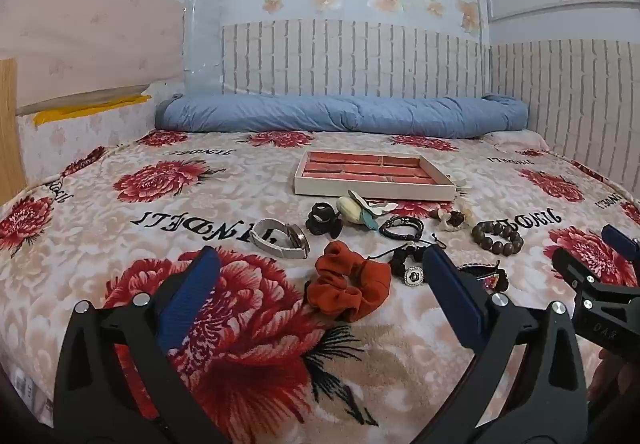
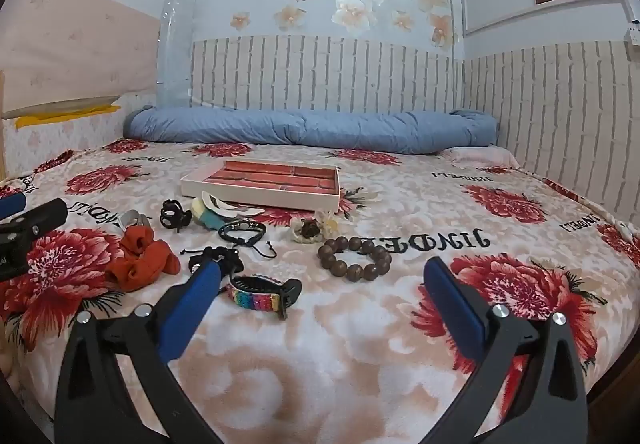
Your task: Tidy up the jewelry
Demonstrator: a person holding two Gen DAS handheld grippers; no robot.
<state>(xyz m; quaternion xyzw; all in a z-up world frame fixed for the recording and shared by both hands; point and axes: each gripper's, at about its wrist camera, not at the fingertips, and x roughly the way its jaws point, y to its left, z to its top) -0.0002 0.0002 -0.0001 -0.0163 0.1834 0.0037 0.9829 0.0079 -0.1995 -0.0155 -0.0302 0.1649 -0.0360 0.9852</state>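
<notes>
A white jewelry tray (image 1: 372,192) with red compartments lies mid-bed; it also shows in the right wrist view (image 2: 256,197). In front of it lie an orange scrunchie (image 1: 347,286) (image 2: 140,264), a silver watch (image 1: 280,239), a black hair claw (image 1: 322,222) (image 2: 175,216), a black cord bracelet (image 1: 401,226) (image 2: 242,232), a brown bead bracelet (image 1: 497,237) (image 2: 354,258), a rainbow watch band (image 2: 262,294) and a square-charm bracelet (image 1: 412,276). My left gripper (image 1: 320,264) is open and empty above the scrunchie. My right gripper (image 2: 322,276) is open and empty near the bead bracelet.
A floral blanket (image 1: 160,211) covers the bed. A rolled blue quilt (image 1: 340,115) lies along the far wall. A cream and teal clip (image 1: 356,209) and a shell piece (image 2: 308,230) lie near the tray. The right gripper's fingers (image 1: 592,276) show at the left view's right edge.
</notes>
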